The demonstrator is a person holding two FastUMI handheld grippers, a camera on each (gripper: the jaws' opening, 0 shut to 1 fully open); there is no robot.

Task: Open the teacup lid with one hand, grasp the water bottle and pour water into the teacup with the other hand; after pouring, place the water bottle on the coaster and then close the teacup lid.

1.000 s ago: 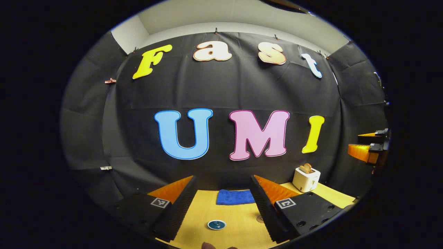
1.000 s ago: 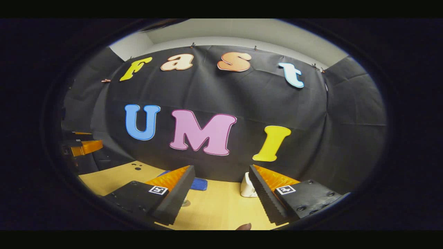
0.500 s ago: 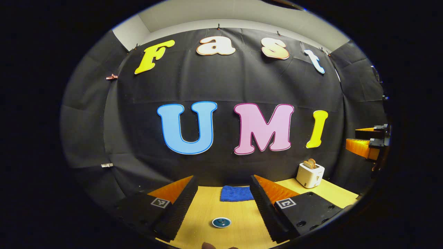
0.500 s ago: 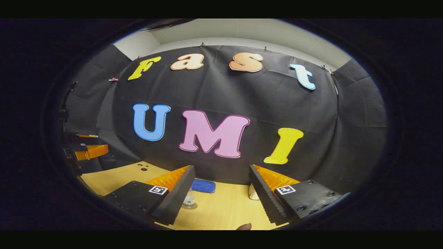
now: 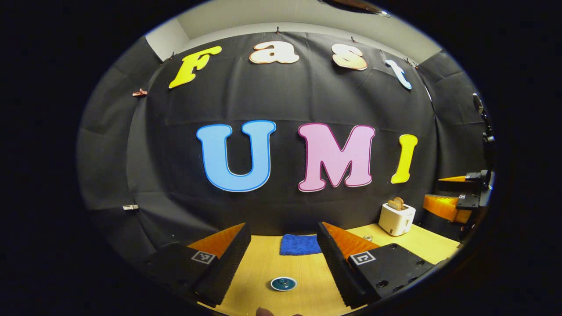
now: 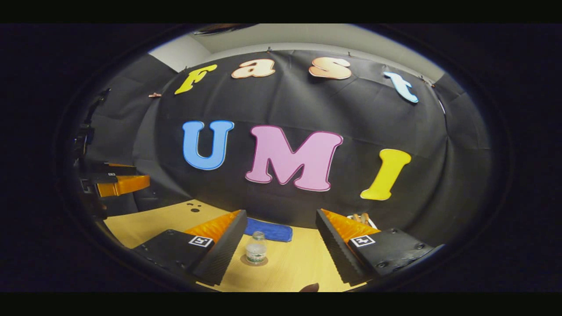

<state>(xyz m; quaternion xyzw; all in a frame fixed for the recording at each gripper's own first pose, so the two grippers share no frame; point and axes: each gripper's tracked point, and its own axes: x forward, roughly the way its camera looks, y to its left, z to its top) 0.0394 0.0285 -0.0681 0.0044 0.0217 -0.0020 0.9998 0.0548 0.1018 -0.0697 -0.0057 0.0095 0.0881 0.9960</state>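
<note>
On the wooden table (image 5: 263, 272), a teal lidded teacup (image 5: 283, 283) sits low between the fingers of my left gripper (image 5: 283, 228), which is open with nothing in it and hovers well above the cup. In the right gripper view, a small clear water bottle (image 6: 256, 248) stands upright on a round brown coaster (image 6: 253, 261), just right of the left finger. My right gripper (image 6: 281, 215) is open and holds nothing, short of the bottle. The right gripper (image 5: 456, 204) also appears at the far right of the left gripper view, and the left gripper (image 6: 118, 184) at the far left of the right gripper view.
A folded blue cloth (image 5: 300, 244) lies at the back of the table, near the wall. A white toaster (image 5: 396, 218) with toast in it stands at the back right. The toaster (image 6: 360, 218) is half hidden behind the right finger. Small holes (image 6: 193, 206) mark the table's left part.
The bottle has come out from behind the right gripper's left finger and now shows whole on its coaster. The teacup has drifted slightly right in the left gripper view. Both grippers stay open.
</note>
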